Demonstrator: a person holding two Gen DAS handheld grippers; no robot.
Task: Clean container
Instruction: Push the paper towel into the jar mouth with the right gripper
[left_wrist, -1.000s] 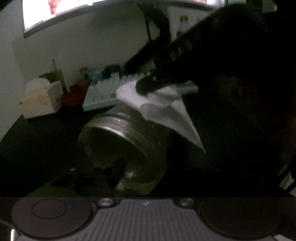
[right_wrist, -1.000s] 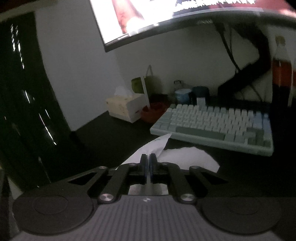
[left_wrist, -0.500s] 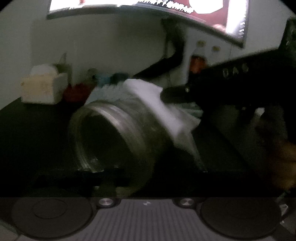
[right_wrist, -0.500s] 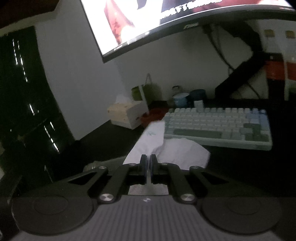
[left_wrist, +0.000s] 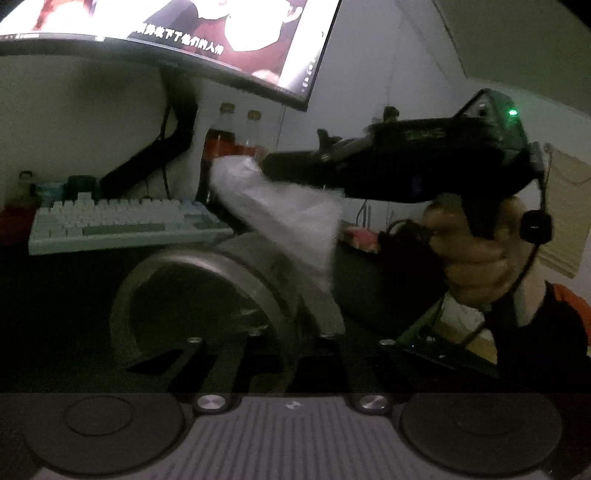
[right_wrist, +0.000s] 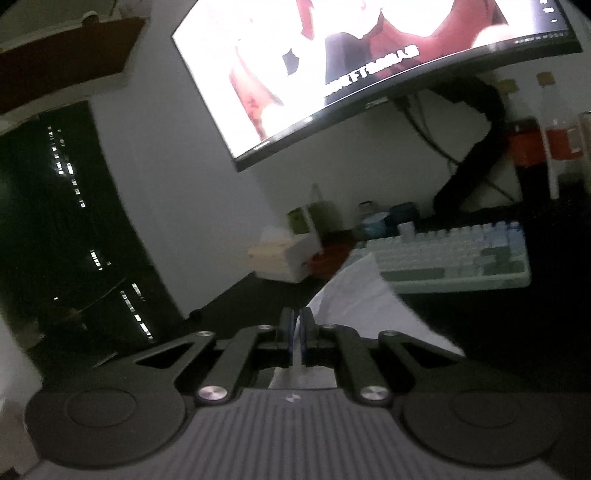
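Left gripper (left_wrist: 291, 347): jaws right together, fingers dark and low in its own view. The jar's near rim runs up between them, so it looks pinched by the glass wall, though the pads themselves are too dark to make out.
Jar (left_wrist: 240, 254): clear glass, on its side on the desk (left_wrist: 55, 295), threaded mouth facing the left camera, just in front of the keyboard. The inside looks dark.
Right gripper (left_wrist: 271, 166): clamped tight on a tissue. In its own view the two fingers meet with white paper caught between them and spilling out ahead and to the right.
Tissue (left_wrist: 280, 210): hanging from the right gripper's tip and draping down over the jar's upper shoulder, on the outside, behind the rim. Blurred at the edges.
Hand (left_wrist: 469, 254): wrapped round the right gripper's handle, right of the jar and above desk level; an orange sleeve (left_wrist: 569, 310) shows below it.
Gripper attitude: the right one reaches in from the right, roughly level, its tip above the jar.
Keyboard (left_wrist: 118, 221): pale keys, behind the jar and to the left.
Monitor (left_wrist: 221, 29): lit, curved, above the keyboard on a dark arm.
Bottles (left_wrist: 221, 140): red-labelled, against the wall behind the tissue.
Tissue box (right_wrist: 280, 254): pale, at the desk's far left corner, left of the keyboard.
Lighting: dim, most of the desk reads black.
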